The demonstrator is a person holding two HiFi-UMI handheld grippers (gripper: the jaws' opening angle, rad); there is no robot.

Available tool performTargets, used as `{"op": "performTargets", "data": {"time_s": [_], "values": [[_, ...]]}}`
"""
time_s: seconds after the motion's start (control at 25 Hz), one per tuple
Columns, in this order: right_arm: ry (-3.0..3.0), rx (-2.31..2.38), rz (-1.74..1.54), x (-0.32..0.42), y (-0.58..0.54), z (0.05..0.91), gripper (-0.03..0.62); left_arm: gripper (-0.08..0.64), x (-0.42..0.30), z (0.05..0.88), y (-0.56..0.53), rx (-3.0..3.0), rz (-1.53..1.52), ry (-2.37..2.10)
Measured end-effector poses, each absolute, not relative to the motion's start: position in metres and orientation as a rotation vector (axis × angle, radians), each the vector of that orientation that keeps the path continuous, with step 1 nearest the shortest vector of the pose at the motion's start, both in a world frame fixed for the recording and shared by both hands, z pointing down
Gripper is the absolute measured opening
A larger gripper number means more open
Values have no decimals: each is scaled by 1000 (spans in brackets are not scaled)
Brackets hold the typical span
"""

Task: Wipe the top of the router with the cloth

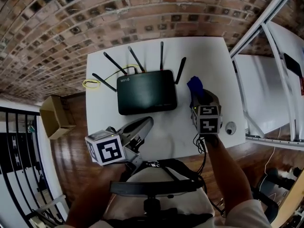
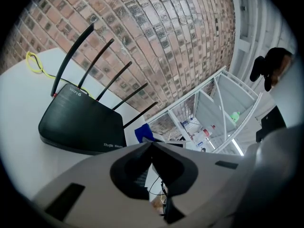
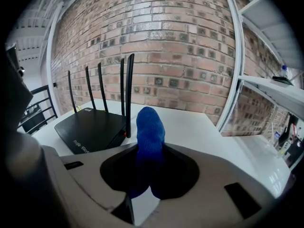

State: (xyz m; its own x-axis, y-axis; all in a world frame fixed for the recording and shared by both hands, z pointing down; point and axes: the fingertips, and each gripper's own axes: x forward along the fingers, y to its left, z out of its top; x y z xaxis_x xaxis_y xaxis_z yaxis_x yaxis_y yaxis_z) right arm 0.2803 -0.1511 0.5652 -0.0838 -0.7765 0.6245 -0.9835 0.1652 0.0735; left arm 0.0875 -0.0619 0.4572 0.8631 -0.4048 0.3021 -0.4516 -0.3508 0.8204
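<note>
A black router with several upright antennas lies in the middle of the white table. My right gripper hovers just right of the router, shut on a blue cloth that sticks up out of its jaws. In the right gripper view the blue cloth stands between the jaws, with the router to the left. My left gripper is near the table's front edge, pointing at the router's front, jaws shut and empty. The left gripper view shows the router and a bit of the cloth.
A yellow cable loops at the table's left behind the router. A small round grey object sits at the front right corner. A cardboard box stands on the floor to the left; a white shelf frame stands to the right.
</note>
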Motion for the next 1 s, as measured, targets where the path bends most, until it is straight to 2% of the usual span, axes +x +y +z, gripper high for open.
{"op": "performTargets", "data": {"time_s": [0.48, 1.0], "values": [[-2129, 1810, 638, 297, -143, 506, 112, 18, 73, 446, -52, 1972, 31, -703], [-2346, 1935, 815, 275, -126, 450, 114, 18, 42, 424, -40, 1980, -73, -682]]}}
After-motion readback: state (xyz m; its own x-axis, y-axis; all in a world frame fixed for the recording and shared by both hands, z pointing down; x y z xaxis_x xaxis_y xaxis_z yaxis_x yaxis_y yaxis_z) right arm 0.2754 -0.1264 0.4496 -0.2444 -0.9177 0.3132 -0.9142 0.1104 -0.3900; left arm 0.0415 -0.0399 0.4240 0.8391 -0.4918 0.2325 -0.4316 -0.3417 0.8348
